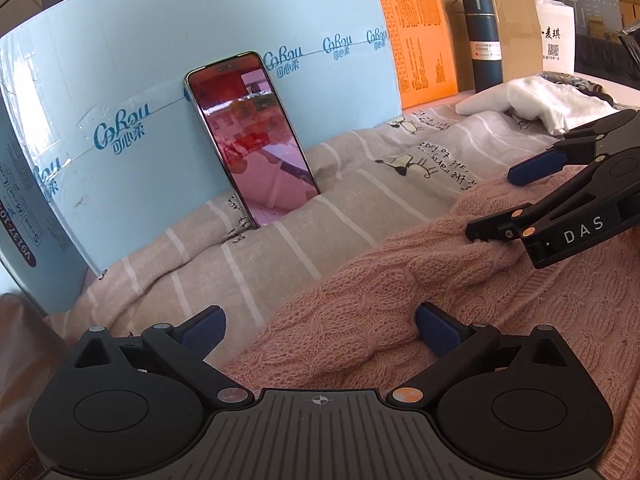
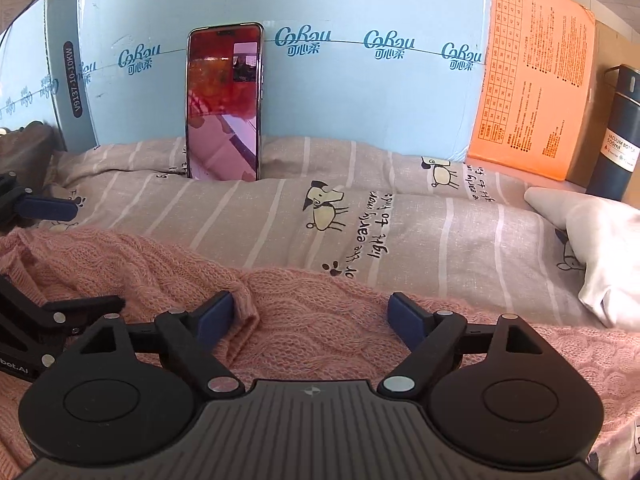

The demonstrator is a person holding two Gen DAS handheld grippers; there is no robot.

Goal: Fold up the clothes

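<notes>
A pink cable-knit sweater lies rumpled on a grey striped bedsheet. My left gripper is open low over the sweater's left edge, its right finger above the knit and its left finger above the sheet. My right gripper is open wide over the sweater's far edge, and a raised fold of knit rests against its left pad. Each gripper shows in the other's view: the right gripper at the right edge, the left gripper at the left edge, both down on the sweater.
A phone leans upright against a light blue carton behind the sheet. An orange box and a dark vacuum bottle stand at the right. A white garment lies at the right.
</notes>
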